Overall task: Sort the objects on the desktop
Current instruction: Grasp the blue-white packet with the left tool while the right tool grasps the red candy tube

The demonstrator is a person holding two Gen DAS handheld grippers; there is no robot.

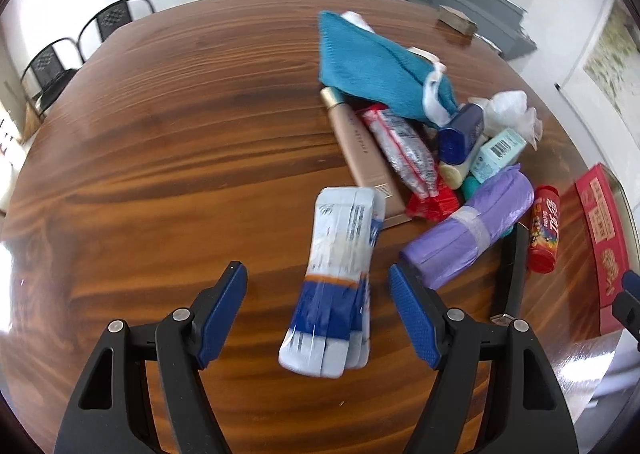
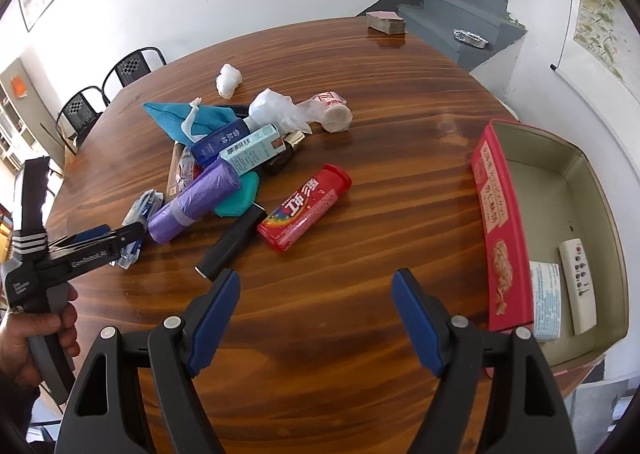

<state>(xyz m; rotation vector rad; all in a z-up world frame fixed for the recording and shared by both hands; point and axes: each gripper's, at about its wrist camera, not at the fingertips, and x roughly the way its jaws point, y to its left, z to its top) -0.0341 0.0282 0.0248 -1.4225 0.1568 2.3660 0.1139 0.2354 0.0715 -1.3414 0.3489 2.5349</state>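
Observation:
A blue-and-white packet (image 1: pixel 336 282) lies on the wooden table between the fingers of my left gripper (image 1: pixel 315 268), which is open; the pads stand clear of it on both sides. To its right is a pile: a purple roll of bags (image 1: pixel 468 230), a red tube (image 1: pixel 544 230), a beige tube (image 1: pixel 360 149), a teal cloth (image 1: pixel 368 65) and a dark blue bottle (image 1: pixel 460 133). My right gripper (image 2: pixel 316 274) is open over bare wood, just short of a black bar (image 2: pixel 232 242) and the red tube (image 2: pixel 304 207). A hand holds the left gripper (image 2: pixel 120 238) at the left.
A red box (image 2: pixel 496 221) sits open at the table's right edge, holding a white remote (image 2: pixel 578 286) and a leaflet (image 2: pixel 546 302). A crumpled white ball (image 2: pixel 229 79), a tape roll (image 2: pixel 336 113) and a card stack (image 2: pixel 386 21) lie farther back. Chairs (image 2: pixel 132 67) stand behind the table.

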